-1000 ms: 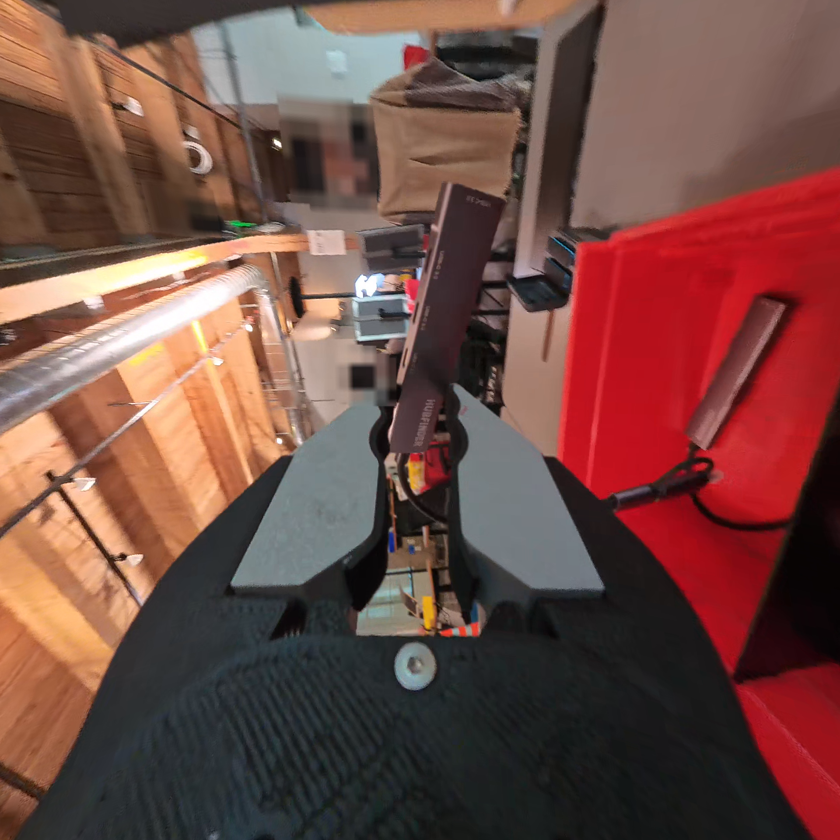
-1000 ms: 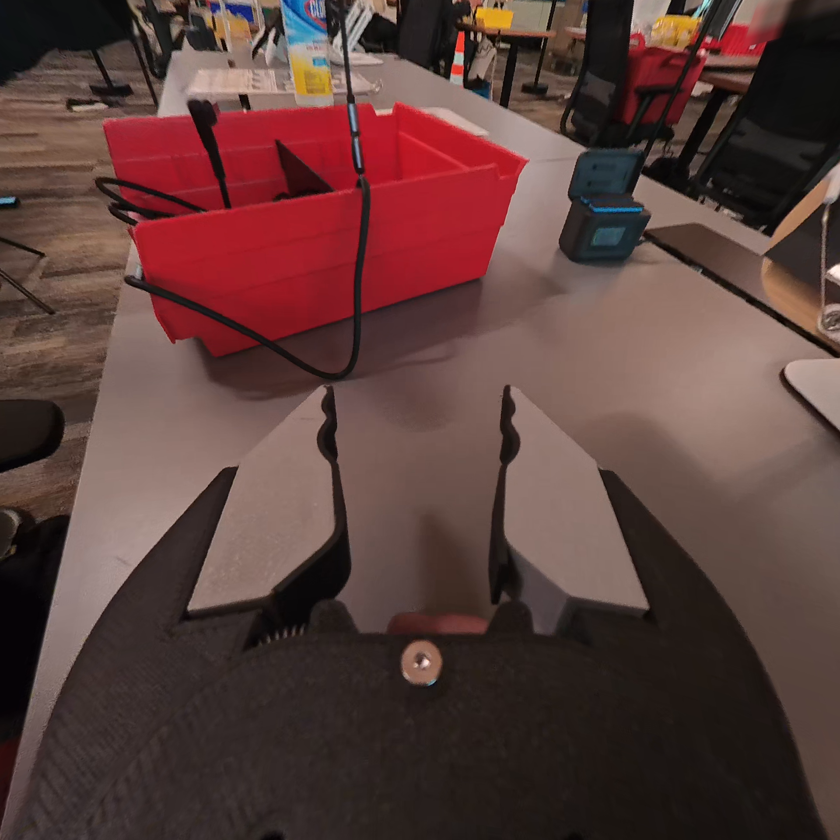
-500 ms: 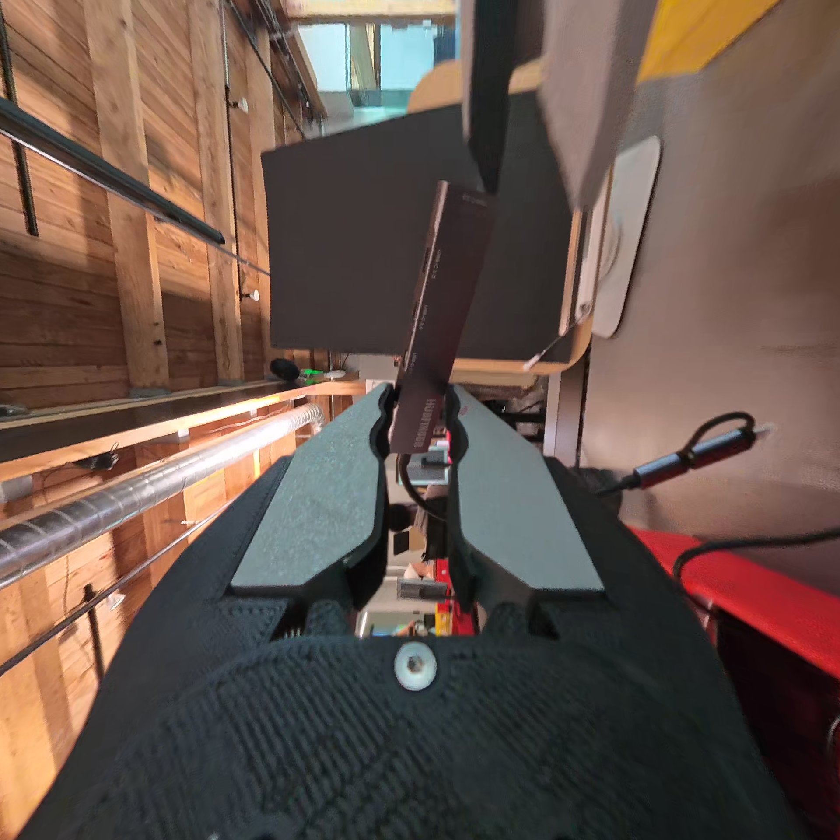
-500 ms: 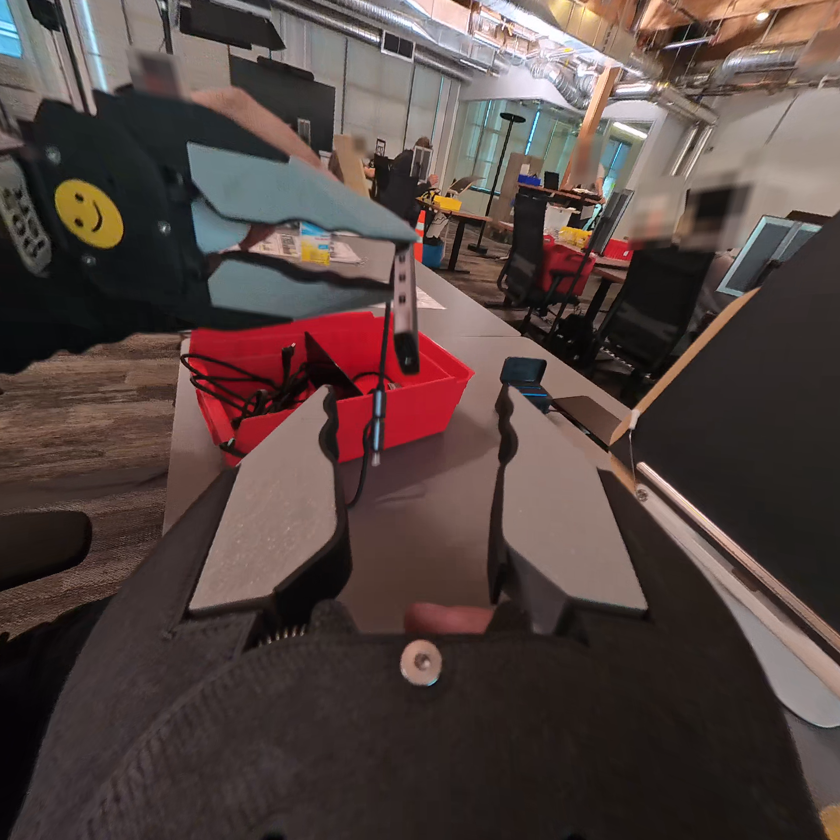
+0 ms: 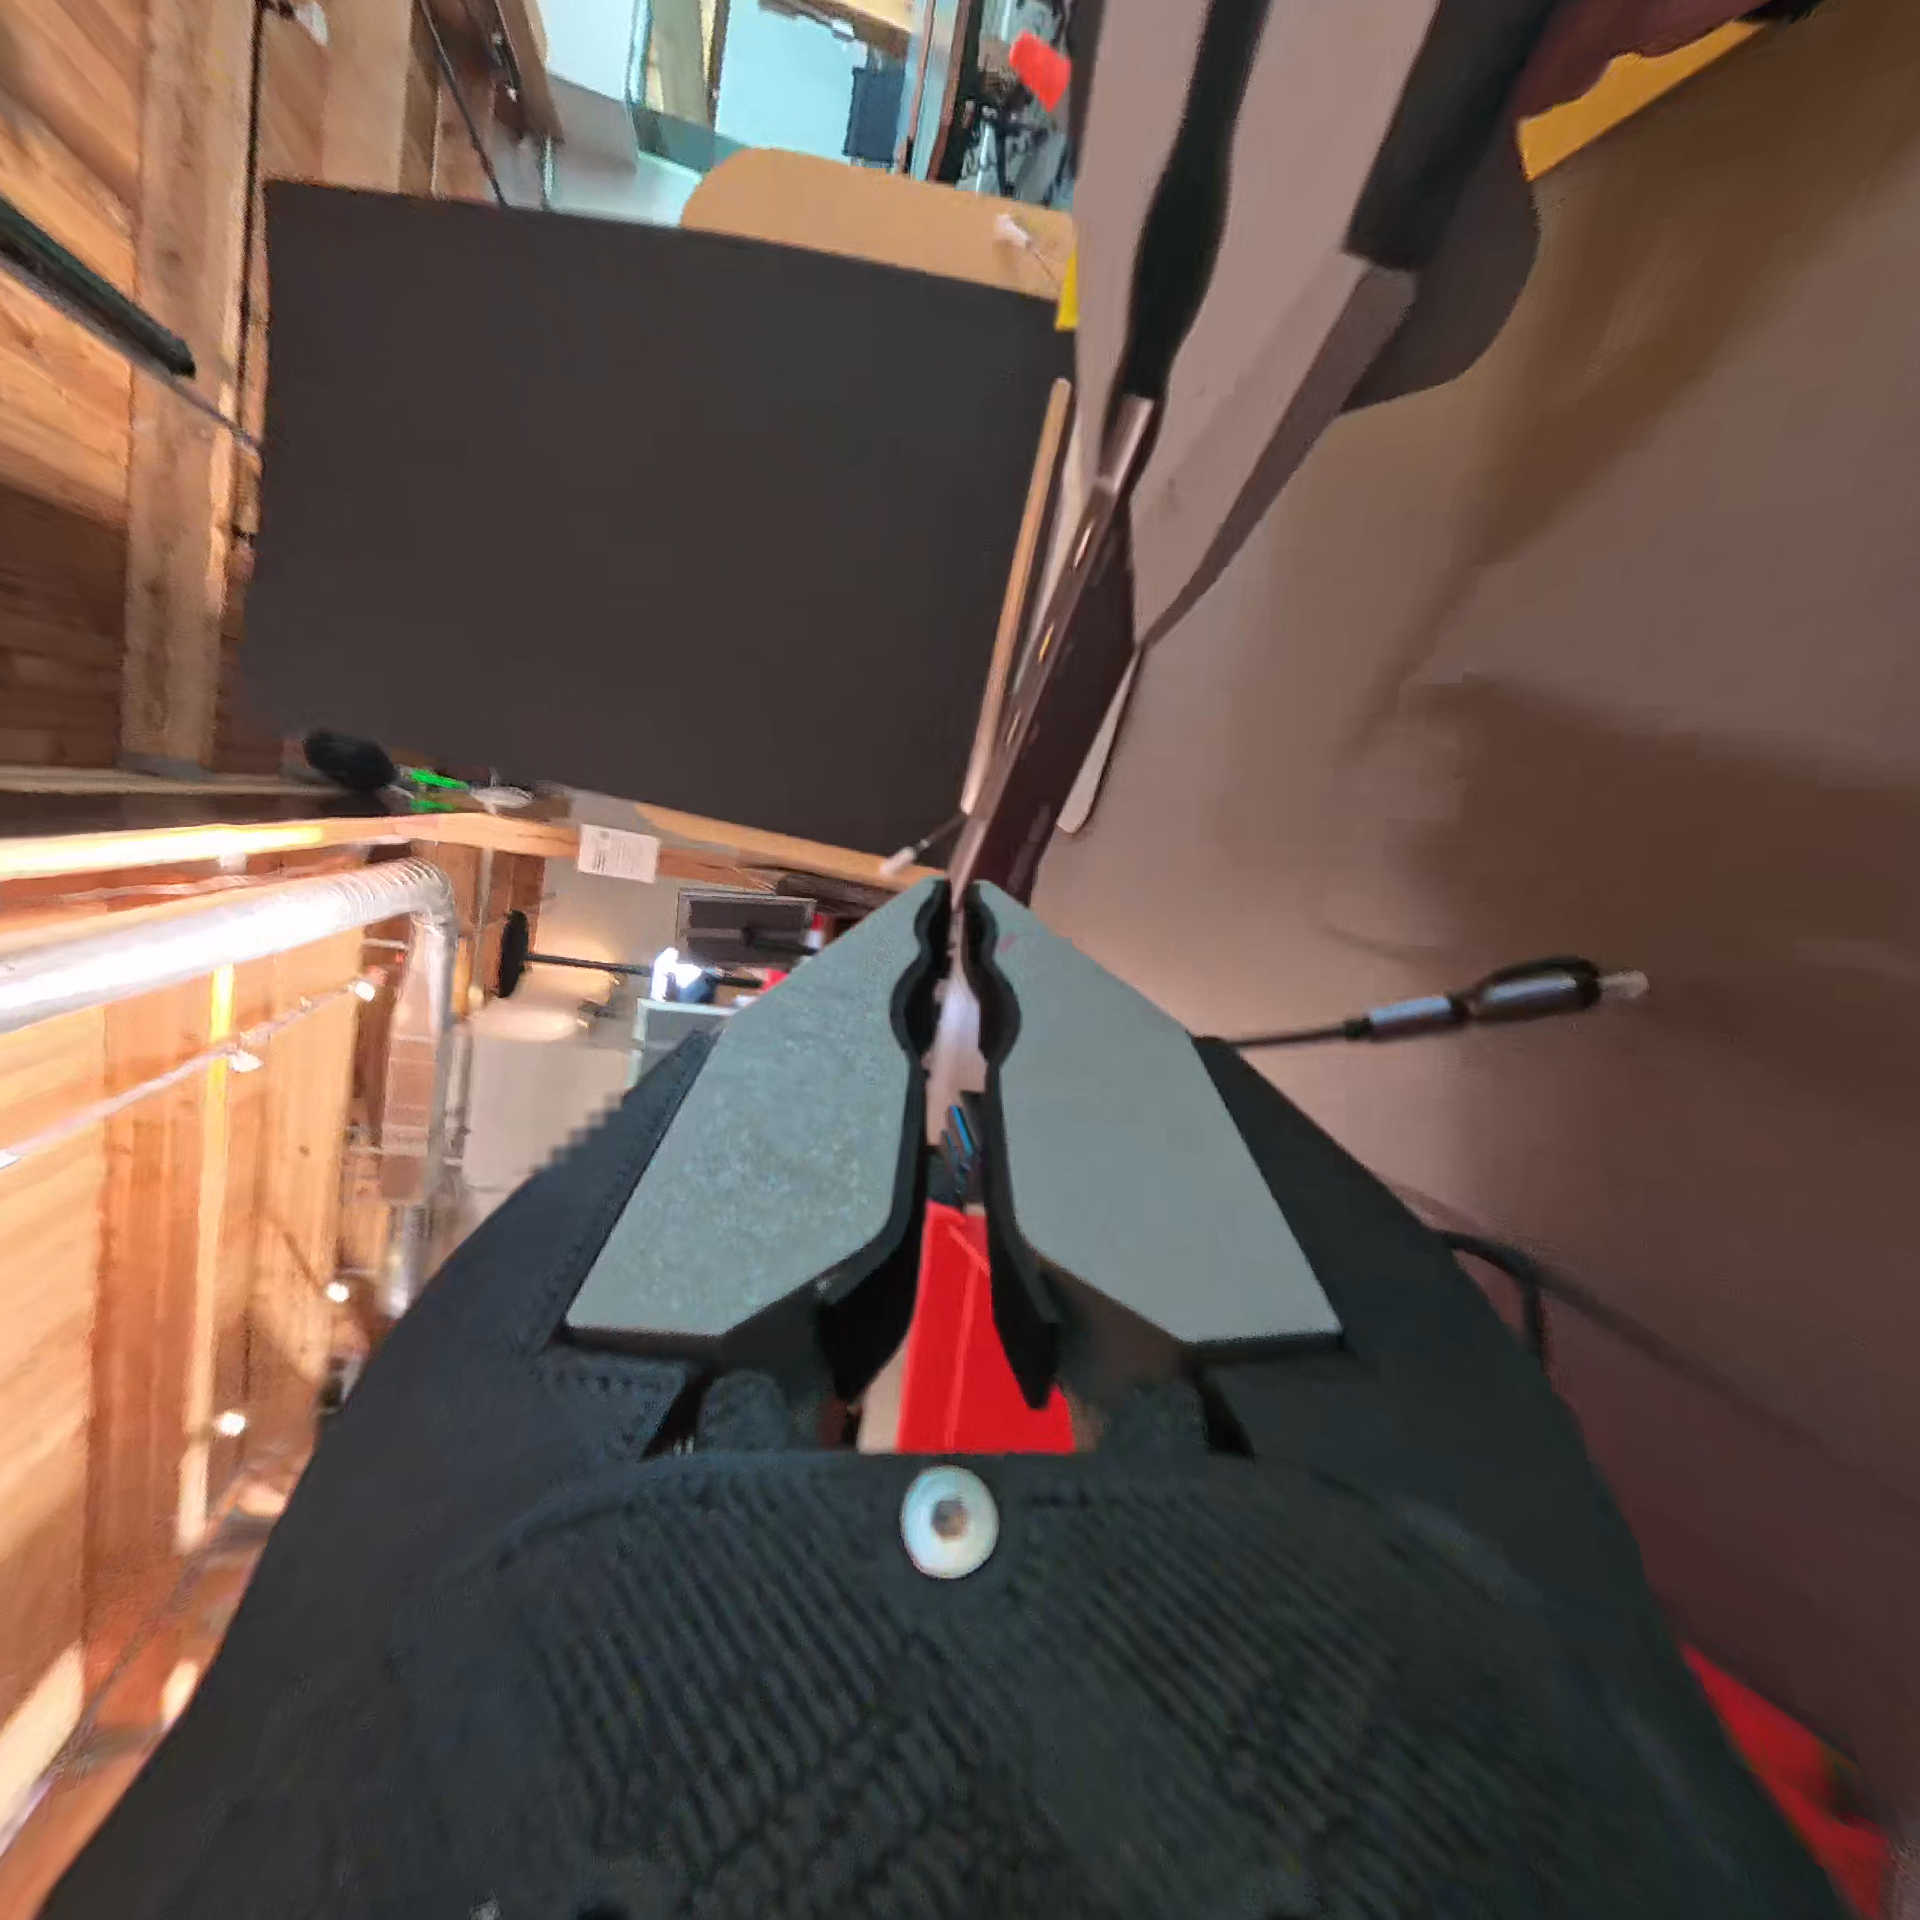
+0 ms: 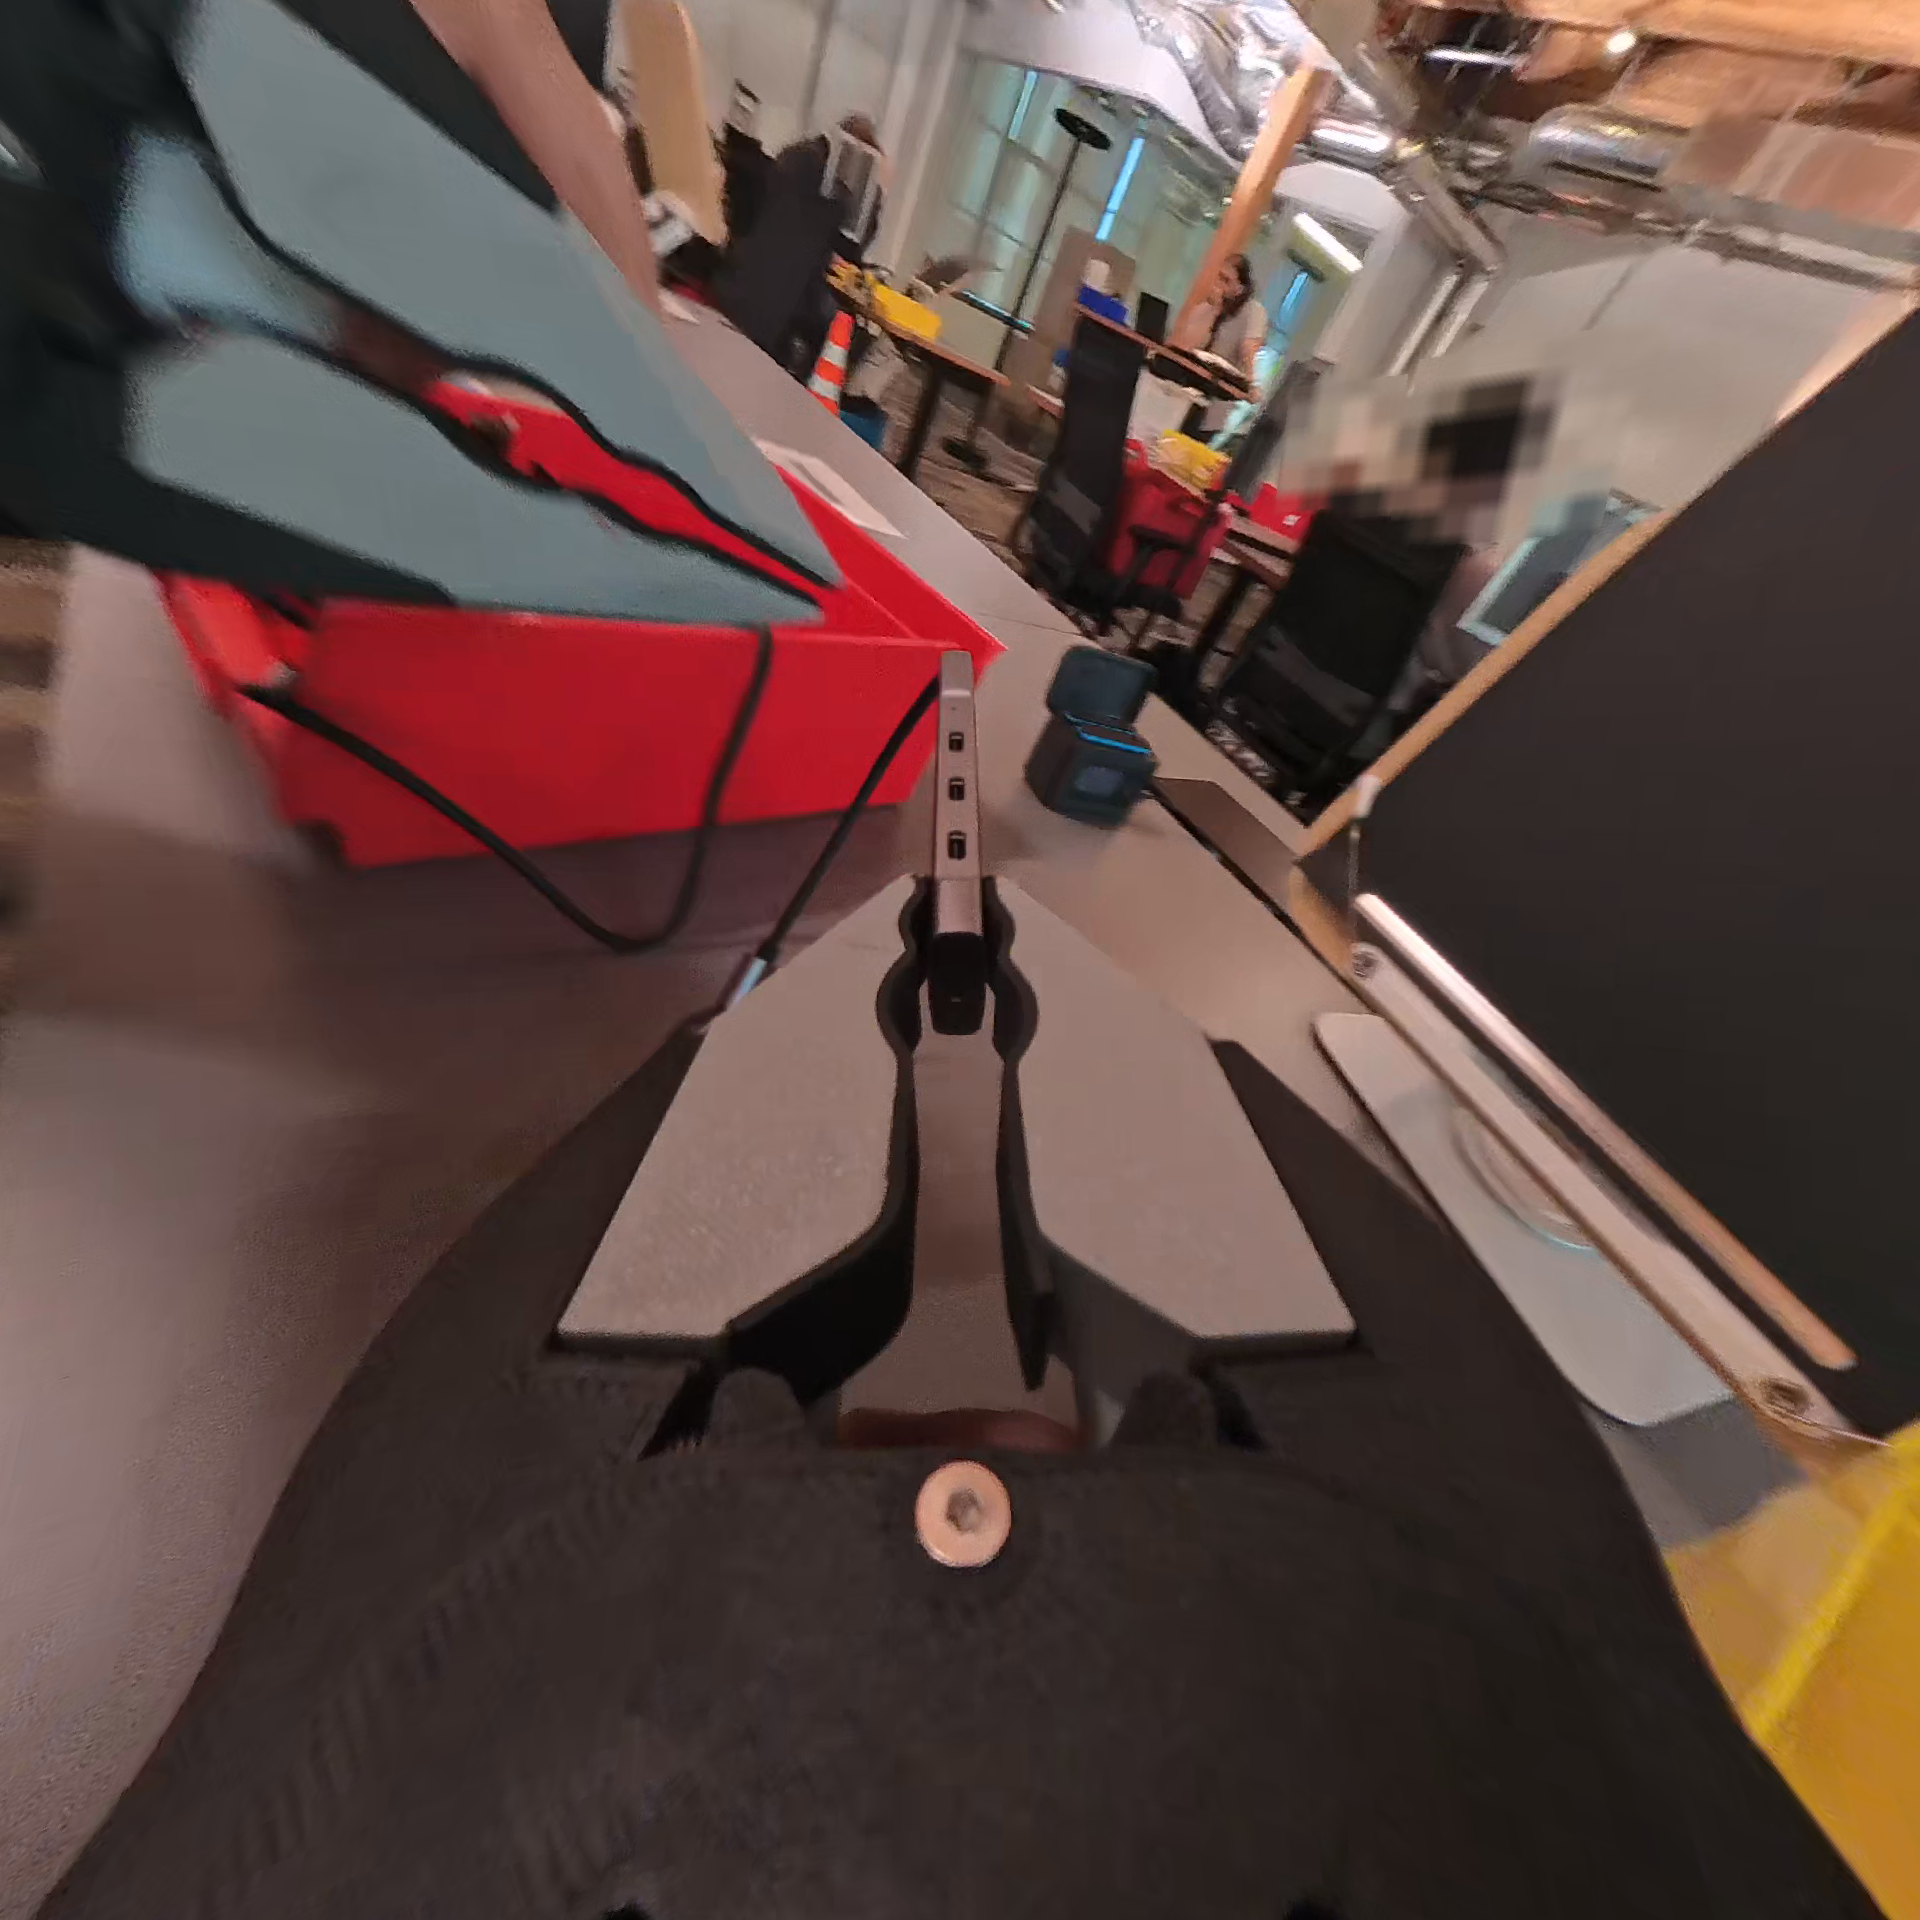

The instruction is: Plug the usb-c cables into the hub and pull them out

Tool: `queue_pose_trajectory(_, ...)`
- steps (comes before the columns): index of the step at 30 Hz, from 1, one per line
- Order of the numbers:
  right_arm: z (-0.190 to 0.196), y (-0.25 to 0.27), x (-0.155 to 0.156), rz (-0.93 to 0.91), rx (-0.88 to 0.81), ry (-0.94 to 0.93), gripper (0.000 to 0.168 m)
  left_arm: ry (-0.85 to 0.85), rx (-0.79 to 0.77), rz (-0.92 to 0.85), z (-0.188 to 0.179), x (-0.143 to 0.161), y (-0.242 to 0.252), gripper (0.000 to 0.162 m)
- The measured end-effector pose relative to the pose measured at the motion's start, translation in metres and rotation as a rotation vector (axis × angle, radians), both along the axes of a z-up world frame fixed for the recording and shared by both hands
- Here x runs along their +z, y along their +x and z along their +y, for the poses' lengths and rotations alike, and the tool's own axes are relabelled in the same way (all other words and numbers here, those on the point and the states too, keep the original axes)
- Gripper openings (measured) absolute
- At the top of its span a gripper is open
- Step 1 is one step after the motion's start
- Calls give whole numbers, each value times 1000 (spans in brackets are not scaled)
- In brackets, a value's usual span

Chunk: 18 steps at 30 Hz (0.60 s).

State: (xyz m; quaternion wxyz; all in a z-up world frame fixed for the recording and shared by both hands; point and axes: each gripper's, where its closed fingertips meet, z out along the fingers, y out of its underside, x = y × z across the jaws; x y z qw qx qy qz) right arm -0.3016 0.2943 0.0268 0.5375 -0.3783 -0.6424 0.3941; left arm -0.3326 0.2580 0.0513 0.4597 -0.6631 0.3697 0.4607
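My left gripper (image 5: pixel 958 914): black ribbed printed body; flat grey finger plates with scalloped black inner edges; one silver screw (image 5: pixel 949 1522) at centre. My right gripper (image 6: pixel 958 914): same build, same grey plates, matching screw (image 6: pixel 962 1513) on the black shell.

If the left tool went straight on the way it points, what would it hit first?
The hub, just beyond the left tool tips and clamped in the right tool. Whether tips and hub touch is unclear.
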Motion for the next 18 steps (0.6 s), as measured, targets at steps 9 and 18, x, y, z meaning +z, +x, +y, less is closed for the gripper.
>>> queue_pose_trajectory(9,23,1,-8,79,-152,164,5,123,363,-496,-91,19,-88,0)
queue_pose_trajectory(18,20,-3,-9,121,-221,311,6,201,529,-694,-151,-5,-140,0)
